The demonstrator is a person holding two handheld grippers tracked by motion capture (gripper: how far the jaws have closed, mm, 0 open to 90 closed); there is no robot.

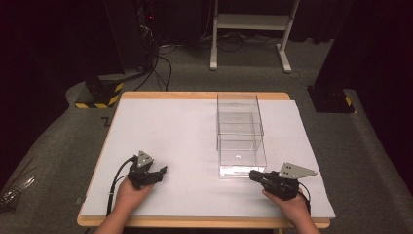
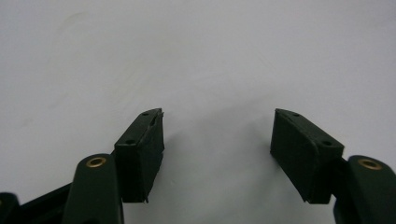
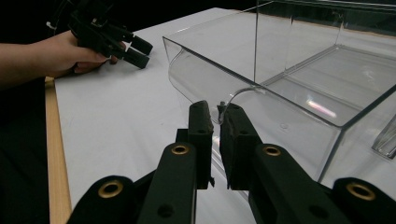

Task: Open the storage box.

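In the right gripper view, the clear box (image 3: 299,84) runs off the top and right edges, and the right tongs (image 3: 216,114) cover part of its near wall; whether they pinch that wall cannot be told. The person's forearm (image 3: 23,65) is cut by the left edge.

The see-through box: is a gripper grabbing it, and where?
Yes. The right gripper pinches the clear box by its near front wall. The left gripper is open, holding nothing.

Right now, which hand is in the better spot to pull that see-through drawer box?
Probably the right. The right gripper sits at the clear box's near front edge, jaws almost closed around its lip. The left gripper rests open on bare table, well away from it.
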